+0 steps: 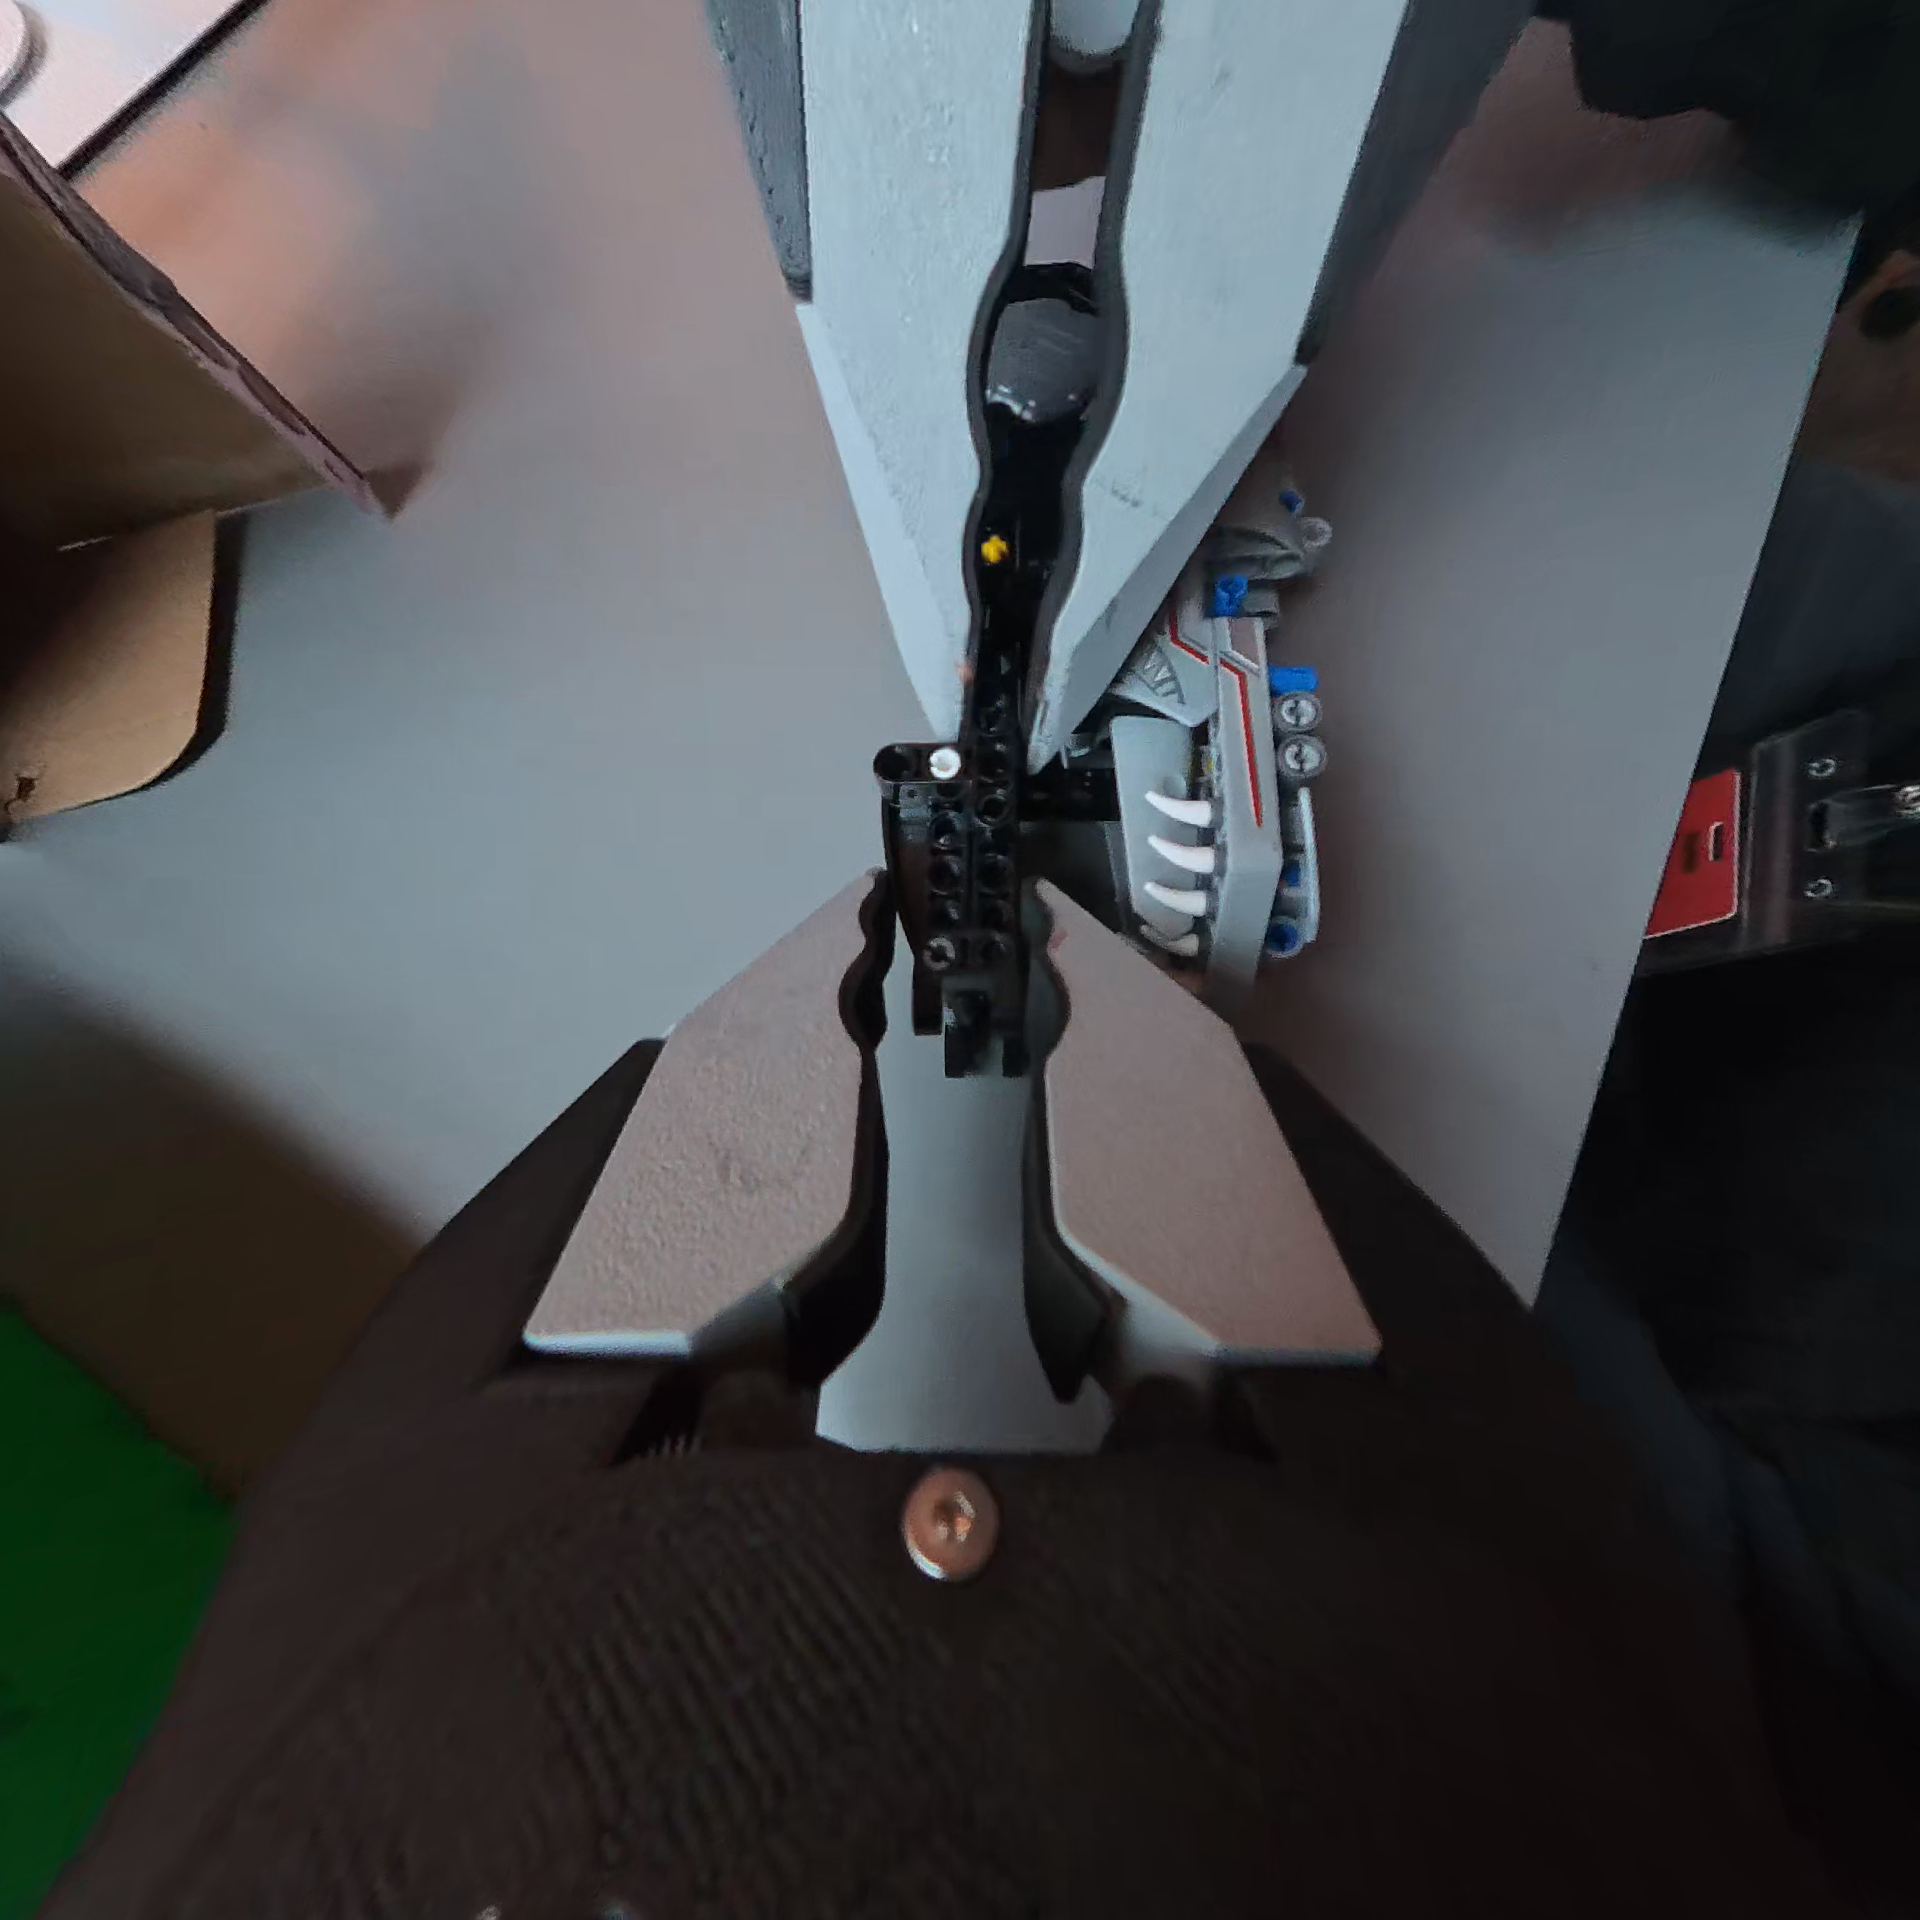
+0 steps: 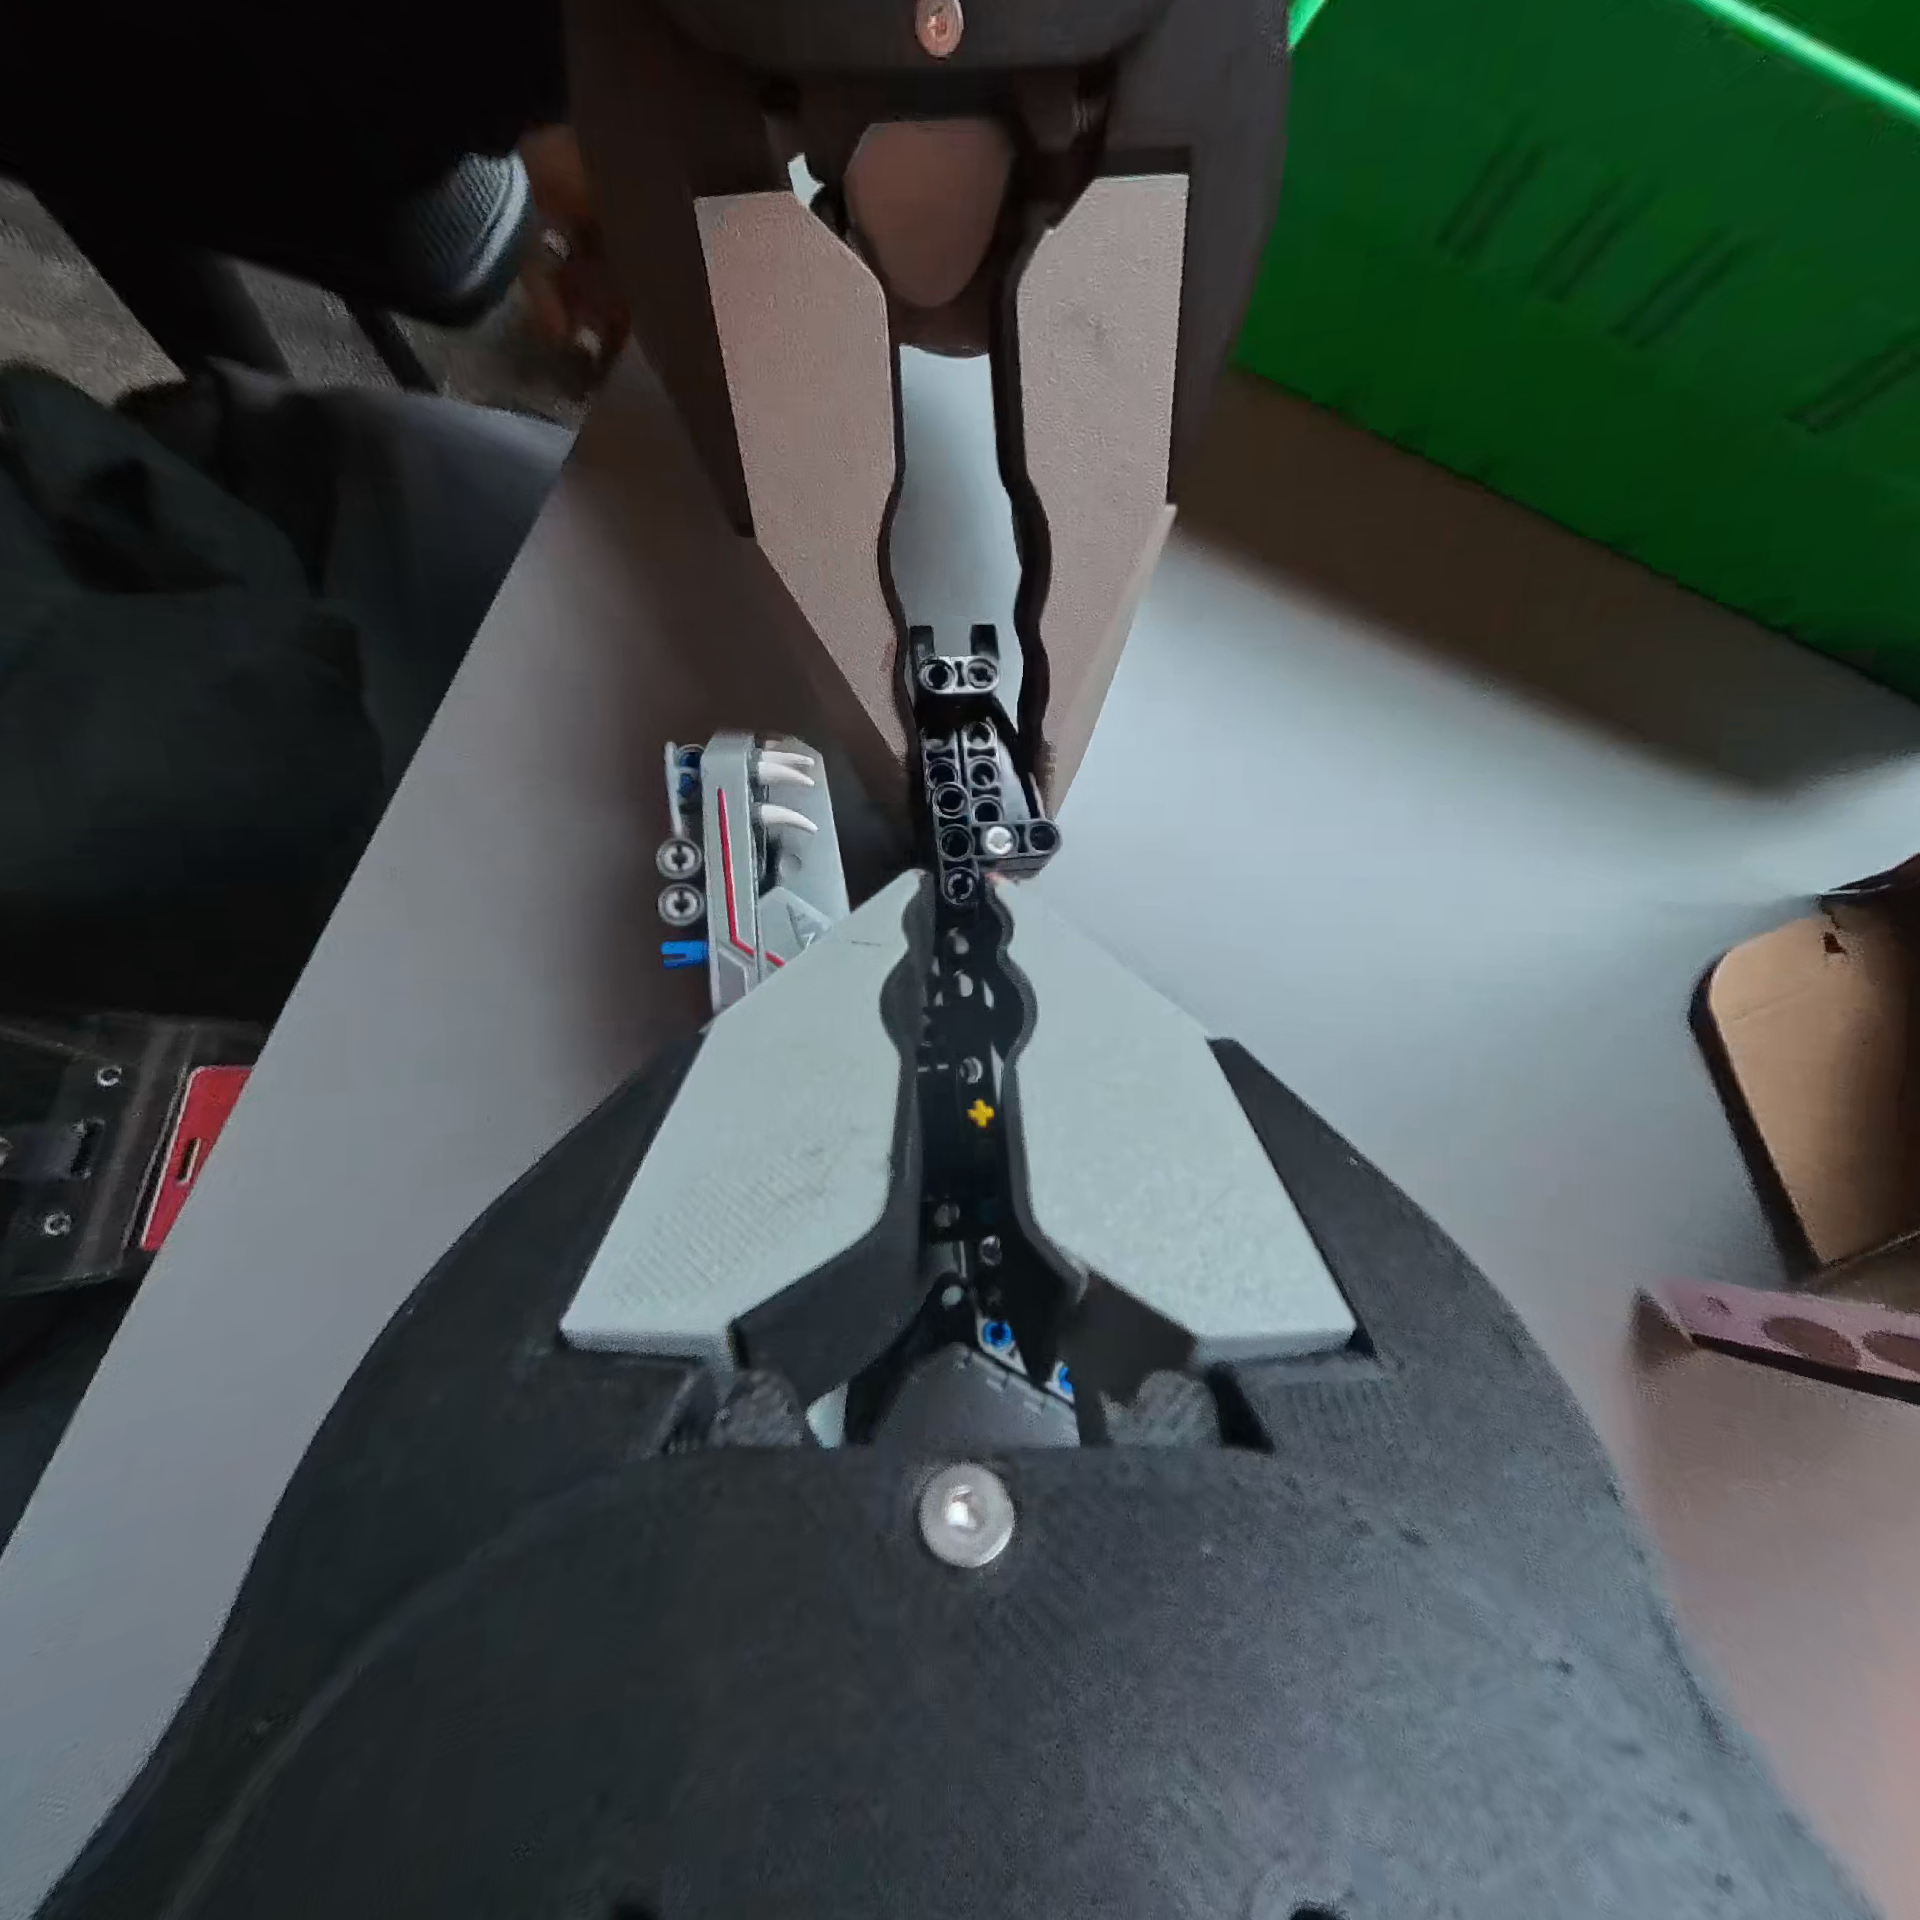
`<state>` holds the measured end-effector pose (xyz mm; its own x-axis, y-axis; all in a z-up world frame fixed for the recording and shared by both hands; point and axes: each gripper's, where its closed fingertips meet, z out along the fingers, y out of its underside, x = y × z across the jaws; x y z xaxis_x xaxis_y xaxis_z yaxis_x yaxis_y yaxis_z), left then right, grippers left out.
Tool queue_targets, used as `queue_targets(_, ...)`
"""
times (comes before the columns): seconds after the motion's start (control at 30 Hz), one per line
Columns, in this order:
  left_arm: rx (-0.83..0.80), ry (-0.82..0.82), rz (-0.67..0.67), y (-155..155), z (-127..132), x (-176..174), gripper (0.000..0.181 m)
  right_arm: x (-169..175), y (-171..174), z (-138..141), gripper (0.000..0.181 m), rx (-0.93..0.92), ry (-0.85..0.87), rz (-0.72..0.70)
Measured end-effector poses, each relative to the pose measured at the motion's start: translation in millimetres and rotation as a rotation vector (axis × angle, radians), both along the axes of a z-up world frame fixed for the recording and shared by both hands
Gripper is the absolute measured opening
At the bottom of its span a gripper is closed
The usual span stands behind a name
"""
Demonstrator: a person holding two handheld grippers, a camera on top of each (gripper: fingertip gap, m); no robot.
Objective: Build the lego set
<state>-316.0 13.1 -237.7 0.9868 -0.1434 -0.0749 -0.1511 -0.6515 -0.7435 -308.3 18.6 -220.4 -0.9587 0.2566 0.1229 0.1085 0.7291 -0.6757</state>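
Mostly hidden: black lego assy (image 1: 961,873) pinched btwn left gripper (image 1: 956,935), right gripper (image 2: 961,894)

At the frame's centre the right gripper (image 2: 961,914), with grey fingers (image 2: 758,1164), is closed around a long black lego beam assembly (image 2: 961,1122) bearing a yellow cross-pin. Opposite it, reaching down from the top, the left gripper (image 2: 966,769) with brownish fingers (image 2: 821,436) clamps the far end of the black assembly. Left of centre a grey lego piece with white teeth (image 2: 764,862) lies on the grey bench (image 2: 1351,779). A green box (image 2: 1610,312) fills the upper right, and cardboard (image 2: 1818,1070) lies at the right edge.
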Motion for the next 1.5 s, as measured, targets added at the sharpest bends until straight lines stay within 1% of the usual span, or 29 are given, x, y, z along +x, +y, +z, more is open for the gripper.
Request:
queue_targets(0.1,0.014,-0.031,0.0,1.2,1.2,1.5,0.023,-0.5,-0.5,0.0,0.004,0.017,0.038,0.001)
queue_targets(0.17,0.057,-0.047,0.0,6.6,2.3,3.8,0.025,0.1,-0.9,1.4,0.004,0.006,0.058,0.003)
queue_targets(0.2,0.07,-0.035,0.003,9.2,0.9,3.8,0.022,1.1,-0.7,1.9,0.004,-0.001,0.066,0.009)
queue_targets(0.3,0.095,0.033,0.017,12.3,2.1,-0.4,0.022,-0.7,2.0,4.0,0.003,-0.043,0.059,-0.012)
queue_targets(0.5,0.159,-0.037,0.027,15.4,6.5,0.3,0.022,-1.8,4.8,9.0,0.003,-0.129,0.042,-0.011)
queue_targets(0.67,0.176,-0.066,0.027,14.4,8.2,-0.4,0.021,-3.0,4.1,12.9,0.003,-0.196,0.022,-0.009)
queue_targets(0.7,0.172,-0.066,0.029,13.5,7.9,-0.8,0.021,-3.6,3.4,15.4,0.002,-0.232,0.02,-0.012)
queue_targets(0.73,0.122,-0.043,0.038,9.9,-0.9,-4.1,0.021,-4.7,2.4,25.3,0.002,-0.329,0.02,-0.017)
queue_targets(0.77,0.11,-0.023,0.042,7.2,-4.6,-6.8,0.022,-8.5,7.7,44.5,0.003,-0.466,0.023,-0.038)
queue_targets(0.8,0.111,-0.03,0.042,6.6,-3.6,-6.3,0.021,-15.9,21.4,59.1,0.002,-0.533,0.043,-0.082)
queue_targets(0.87,0.142,-0.043,0.025,12.6,1.4,0.9,0.021,-24.8,41.0,58.7,0.004,-0.449,0.097,-0.147)
queue_targets(0.97,0.108,-0.05,0.001,19.9,-3.7,8.2,0.022,-21.0,40.2,66.5,0.003,-0.528,0.051,-0.149)
queue_targets(1.03,0.11,-0.037,0.004,19.5,-3.5,7.5,0.022,-24.0,46.5,68.2,0.003,-0.539,0.071,-0.192)
queue_targets(1.1,0.106,-0.064,0.006,18.7,-3.3,7.7,0.021,-23.6,57.2,63.0,0.003,-0.485,0.053,-0.245)
queue_targets(1.17,0.103,-0.074,0.004,17.8,-3.4,7.5,0.021,-30.9,76.8,53.3,0.003,-0.433,0.05,-0.362)
queue_targets(1.23,0.102,-0.06,-0.001,16.7,-3.3,7.0,0.021,-37.0,96.9,38.0,0.003,-0.375,0.032,-0.471)
queue_targets(1.27,0.1,-0.043,-0.004,16.1,-2.8,6.7,0.021,-36.9,103.1,27.7,0.004,-0.333,0.003,-0.5)
queue_targets(1.37,0.097,0.04,-0.003,14.7,2.5,3.4,0.021,-37.9,118.4,-6.5,0.02,-0.177,-0.062,-0.567)
queue_targets(1.43,0.091,0.124,0.007,13.2,7.9,-1.3,0.021,-36.5,127.7,-29.4,0.02,-0.086,-0.127,-0.599)
queue_targets(1.5,0.088,0.186,0.015,11.1,14.8,-4.3,0.021,-35.0,130.0,-39.6,0.019,-0.073,-0.178,-0.612)
